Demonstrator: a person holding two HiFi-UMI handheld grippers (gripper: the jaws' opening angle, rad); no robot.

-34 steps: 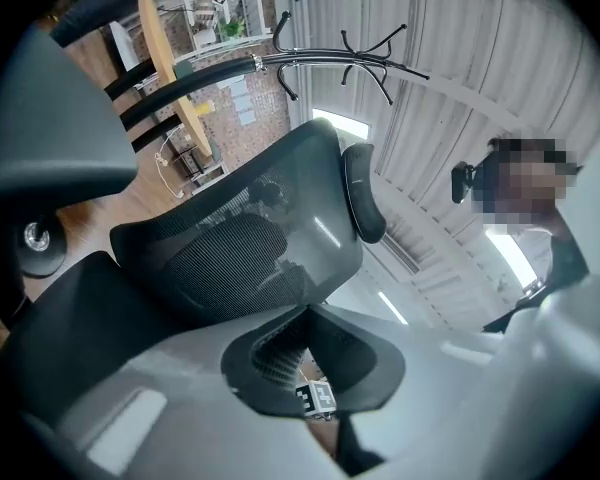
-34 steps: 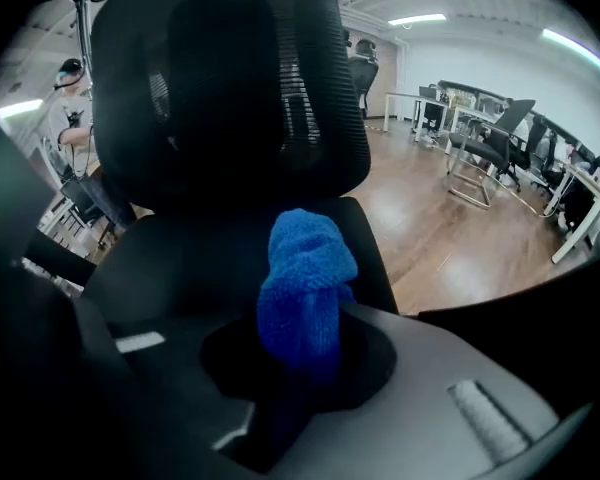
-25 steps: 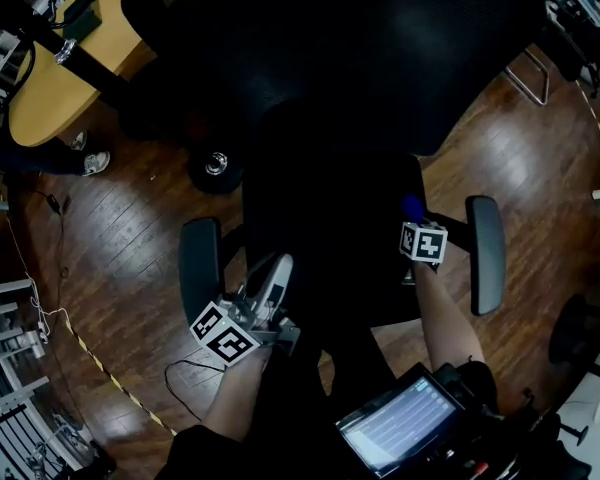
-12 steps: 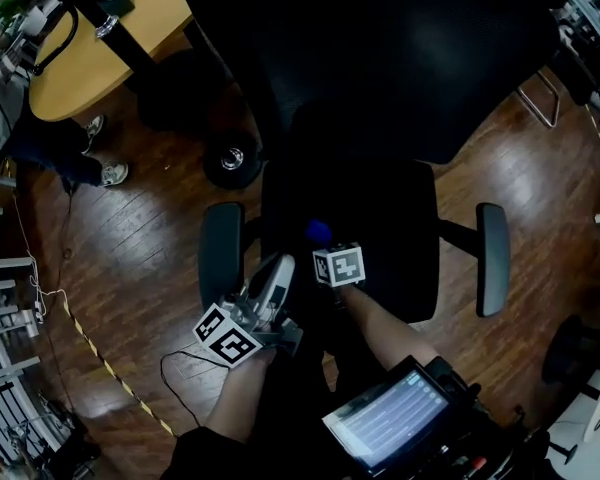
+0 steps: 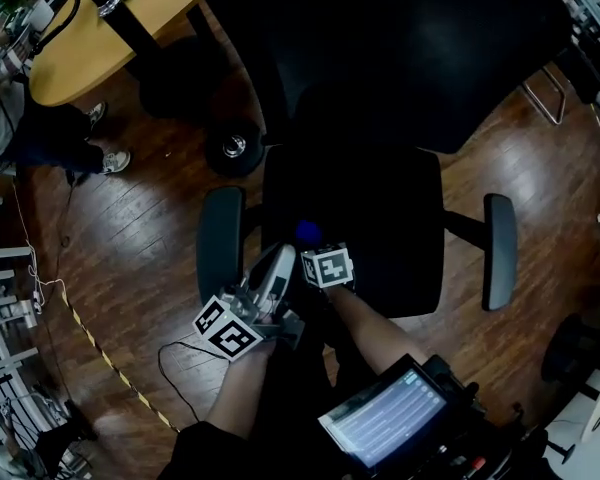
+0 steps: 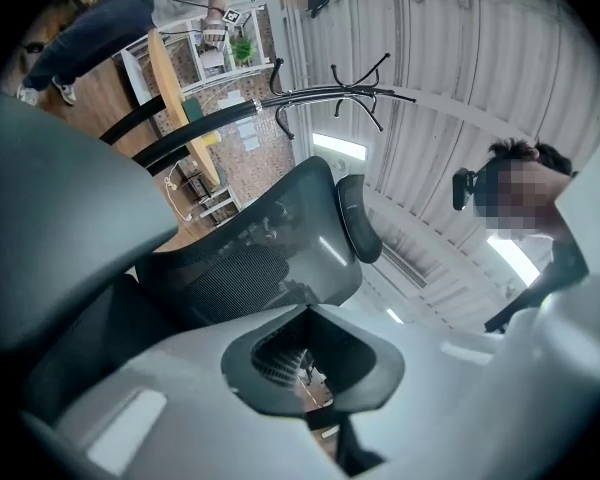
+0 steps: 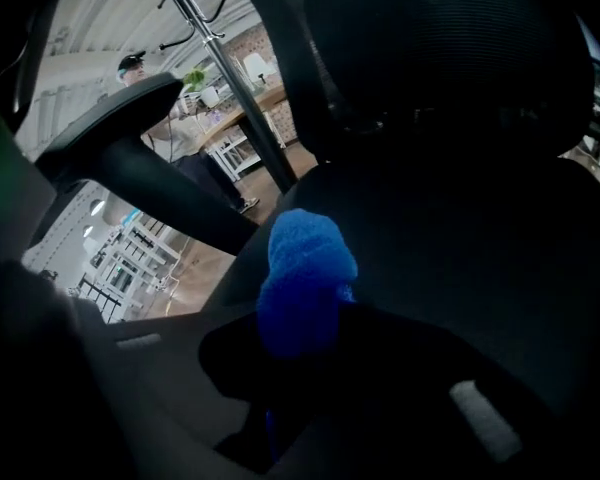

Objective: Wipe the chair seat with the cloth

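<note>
The blue cloth (image 7: 305,273) is clamped between the jaws of the right gripper (image 7: 302,340), and its bunched end sticks out past the jaw tips. In the head view the cloth is over the left part of the black chair seat (image 5: 380,218), not far from the left armrest (image 5: 220,256). Whether it presses on the seat or is only just above it, I cannot tell, because the seat is very dark.

The left gripper (image 5: 277,263) is beside the front left corner of the seat, near the right gripper's marker cube, and it points toward the chair's backrest (image 5: 400,58). Its jaws are together and there is nothing between them.

The right armrest (image 5: 500,251) is on the far side of the seat, well apart from both grippers. The chair stands on a dark wooden floor (image 5: 130,268). A wooden table (image 5: 90,38) is at the upper left, and a person's shoes (image 5: 108,160) are near it.
</note>
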